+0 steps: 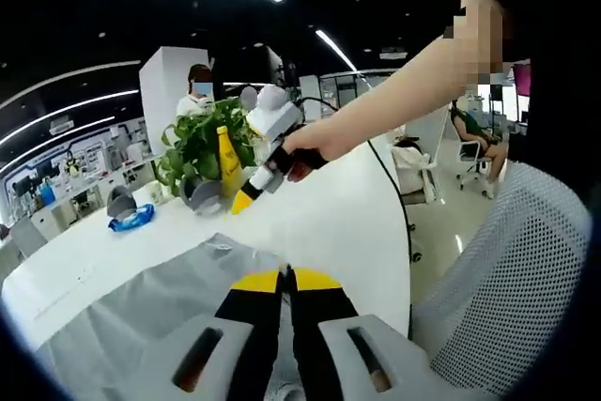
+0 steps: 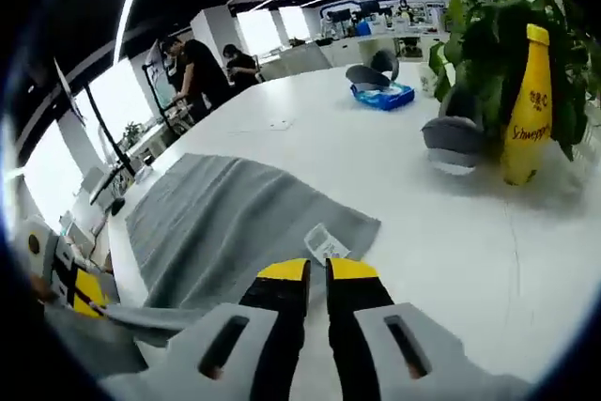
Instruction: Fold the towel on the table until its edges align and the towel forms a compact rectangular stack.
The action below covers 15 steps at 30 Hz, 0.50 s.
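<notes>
The grey towel [image 2: 225, 223] lies spread on the white table [image 2: 423, 232], and a white label [image 2: 324, 243] shows at its near edge. My right gripper [image 2: 317, 271] hovers just off that edge, jaws shut with nothing between them. In the left gripper view a hand holds it [image 1: 242, 202] in the air above the table beyond the towel [image 1: 150, 302]. My left gripper [image 1: 286, 279] is low over the towel with its jaws closed. In the right gripper view it [image 2: 94, 312] sits at the towel's left edge, shut on a raised fold.
A potted plant [image 2: 488, 35], a yellow bottle [image 2: 526, 110] and a grey round object [image 2: 453, 138] stand at the far side of the table. A blue item [image 2: 380, 96] lies farther back. A mesh chair [image 1: 507, 288] stands by the table's edge. People stand in the background.
</notes>
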Each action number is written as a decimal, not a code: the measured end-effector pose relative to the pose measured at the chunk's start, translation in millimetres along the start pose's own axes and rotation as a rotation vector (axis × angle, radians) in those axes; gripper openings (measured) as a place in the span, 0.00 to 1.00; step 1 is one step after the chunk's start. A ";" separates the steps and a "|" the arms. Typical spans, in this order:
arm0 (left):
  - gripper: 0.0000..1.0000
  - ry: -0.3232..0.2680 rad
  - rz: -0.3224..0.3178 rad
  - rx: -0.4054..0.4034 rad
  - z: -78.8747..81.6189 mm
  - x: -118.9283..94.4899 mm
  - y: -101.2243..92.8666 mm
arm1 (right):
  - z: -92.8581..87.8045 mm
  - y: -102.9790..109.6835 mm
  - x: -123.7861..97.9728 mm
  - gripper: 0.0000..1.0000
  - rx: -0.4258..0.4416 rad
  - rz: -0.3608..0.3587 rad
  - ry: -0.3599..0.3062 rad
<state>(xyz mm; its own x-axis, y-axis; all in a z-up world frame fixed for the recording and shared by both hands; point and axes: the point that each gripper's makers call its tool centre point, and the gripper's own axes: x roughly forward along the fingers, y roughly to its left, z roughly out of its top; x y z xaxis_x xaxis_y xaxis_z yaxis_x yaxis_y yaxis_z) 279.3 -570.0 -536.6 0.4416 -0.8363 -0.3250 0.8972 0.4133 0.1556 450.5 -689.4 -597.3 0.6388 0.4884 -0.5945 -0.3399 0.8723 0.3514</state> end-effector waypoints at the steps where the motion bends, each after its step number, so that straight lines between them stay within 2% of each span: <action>1: 0.03 0.005 -0.003 -0.013 -2.4 -0.3 0.3 | 1.1 -5.3 6.7 0.08 0.031 -0.016 -0.010; 4: 0.03 0.009 -0.010 -0.051 -5.9 -1.4 0.5 | 3.3 -22.2 27.5 0.07 0.014 -0.078 0.014; 7: 0.03 0.011 -0.019 -0.080 -9.8 -1.7 1.2 | 11.1 -37.3 39.1 0.07 0.022 -0.109 0.015; 8: 0.03 0.010 -0.027 -0.090 -10.8 -1.4 0.7 | 12.7 -45.1 40.1 0.07 0.030 -0.125 0.009; 9: 0.03 0.012 -0.029 -0.093 -12.1 -1.2 1.1 | 16.5 -55.1 42.0 0.09 0.090 -0.145 -0.012; 11: 0.03 0.019 -0.024 -0.093 -15.3 -0.3 4.0 | 21.1 -56.2 42.4 0.12 0.139 -0.127 -0.042; 14: 0.03 0.014 -0.023 -0.101 -15.5 1.1 8.0 | 15.5 -52.0 45.5 0.13 0.096 -0.121 -0.006; 15: 0.03 0.009 -0.025 -0.109 -14.7 1.9 9.1 | 10.7 -46.3 49.2 0.14 0.066 -0.111 0.026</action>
<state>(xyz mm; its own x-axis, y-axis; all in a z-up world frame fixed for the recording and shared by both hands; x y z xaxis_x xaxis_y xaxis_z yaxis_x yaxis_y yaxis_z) 288.2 -562.4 -549.4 0.4187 -0.8437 -0.3358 0.9019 0.4295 0.0454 505.0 -706.1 -635.1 0.6518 0.3896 -0.6506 -0.2210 0.9183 0.3285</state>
